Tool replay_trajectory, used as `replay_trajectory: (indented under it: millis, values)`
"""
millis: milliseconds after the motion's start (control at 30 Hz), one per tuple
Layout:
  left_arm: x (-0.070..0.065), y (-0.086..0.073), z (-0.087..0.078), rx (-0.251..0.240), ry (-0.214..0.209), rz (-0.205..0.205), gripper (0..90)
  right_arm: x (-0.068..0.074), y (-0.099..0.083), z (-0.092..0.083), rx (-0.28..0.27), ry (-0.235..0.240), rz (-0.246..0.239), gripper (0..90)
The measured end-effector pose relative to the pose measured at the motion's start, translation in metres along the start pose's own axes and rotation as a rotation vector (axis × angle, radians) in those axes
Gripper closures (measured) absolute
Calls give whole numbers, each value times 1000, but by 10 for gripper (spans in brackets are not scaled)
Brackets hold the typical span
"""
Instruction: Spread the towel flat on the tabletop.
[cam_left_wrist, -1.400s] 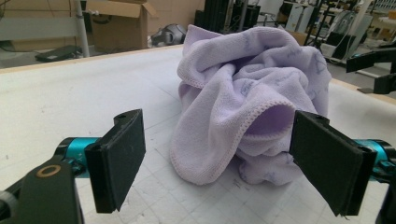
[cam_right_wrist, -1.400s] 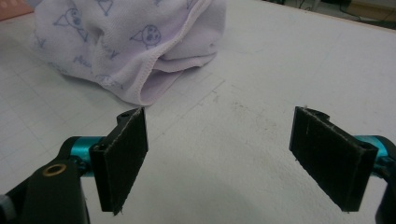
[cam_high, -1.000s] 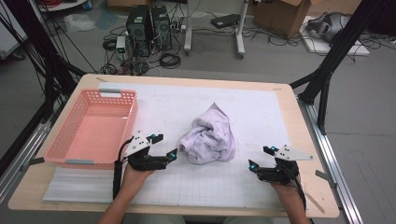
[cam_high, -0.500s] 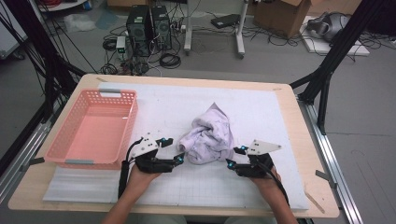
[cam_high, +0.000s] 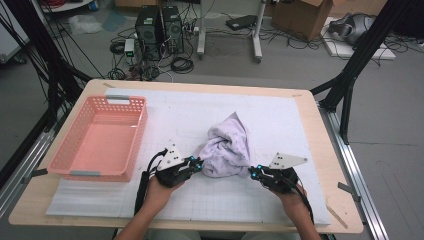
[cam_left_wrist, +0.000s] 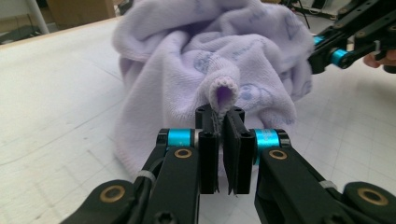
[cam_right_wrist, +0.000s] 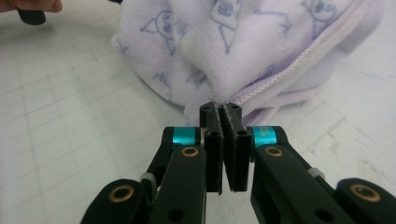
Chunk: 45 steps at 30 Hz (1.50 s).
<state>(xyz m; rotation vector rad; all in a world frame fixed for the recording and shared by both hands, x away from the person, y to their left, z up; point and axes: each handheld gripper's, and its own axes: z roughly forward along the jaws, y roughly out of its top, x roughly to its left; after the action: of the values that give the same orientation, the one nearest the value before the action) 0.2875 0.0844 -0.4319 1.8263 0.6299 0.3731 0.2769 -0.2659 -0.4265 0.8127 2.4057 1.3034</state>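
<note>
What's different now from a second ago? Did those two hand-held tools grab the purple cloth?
Yes. Both tools moved inward across the table to the crumpled lilac towel. The left tool has just closed its jaws on a fold at the towel's left side, and the right tool has just closed on an edge at its right. Earlier both stood open and apart from it. The towel lies in the same place, and so does the pink basket.

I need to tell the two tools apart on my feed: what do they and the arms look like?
Both tools match: the left tool and right tool have black linkage arms, flat black jaws, cyan sleeves at the jaw pivots and brass-coloured pins. From above, each carries a grey three-cornered plate on top and trails a black cable. The forearms are bare, with no sleeves showing.
</note>
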Motion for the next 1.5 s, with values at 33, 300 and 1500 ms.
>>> replay_trajectory:
  millis: [33, 300, 1500]
  values:
    - [1, 0, -3, -2, 6, 4, 847, 0, -2, -5, 0, 0, 6, 881]
    - [3, -2, -30, -7, 39, 1, 853, 9, -23, -46, -14, -19, 25, 883]
    - [11, 37, 11, 38, -18, 3, 820, -14, 51, 21, 15, -1, 16, 891]
